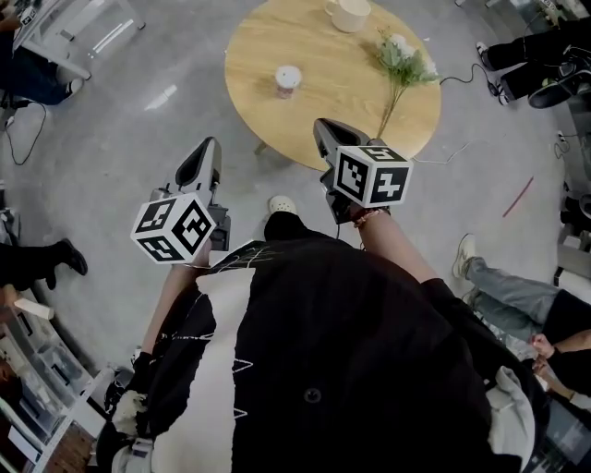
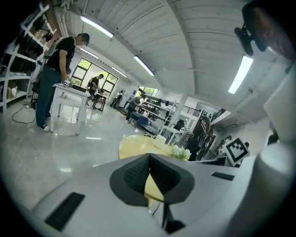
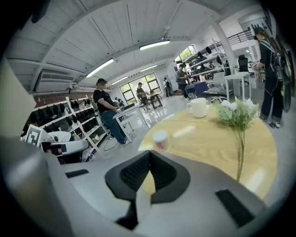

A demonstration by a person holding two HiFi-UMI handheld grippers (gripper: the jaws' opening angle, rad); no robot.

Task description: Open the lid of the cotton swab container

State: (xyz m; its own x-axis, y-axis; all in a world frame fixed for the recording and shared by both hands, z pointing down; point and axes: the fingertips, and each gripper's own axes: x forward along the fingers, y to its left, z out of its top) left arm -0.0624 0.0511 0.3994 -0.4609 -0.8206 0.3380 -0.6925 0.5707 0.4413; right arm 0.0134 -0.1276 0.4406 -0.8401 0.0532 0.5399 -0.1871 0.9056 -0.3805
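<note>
1. Cotton swab container (image 1: 288,80): upright, lid on, at the left of the round wooden counter (image 1: 323,120), apart from mug (image 1: 349,13) and flowers (image 1: 404,60).
2. Room: grey glossy floor (image 1: 138,129); ceiling strip lights (image 2: 96,26) (gripper views only).
3. Right gripper view shows the container; left gripper view does not.
4. Left tongs (image 1: 207,150), right tongs (image 1: 323,129): both closed, empty, well apart from the container.

No legible words, brands or numbers anywhere. Only black-and-white square code patterns, without letters or digits, on the left marker cube (image 1: 175,228) and the right marker cube (image 1: 373,175). Reddish printed band around the cotton swab container (image 1: 288,80), too small and blurred to read.
</note>
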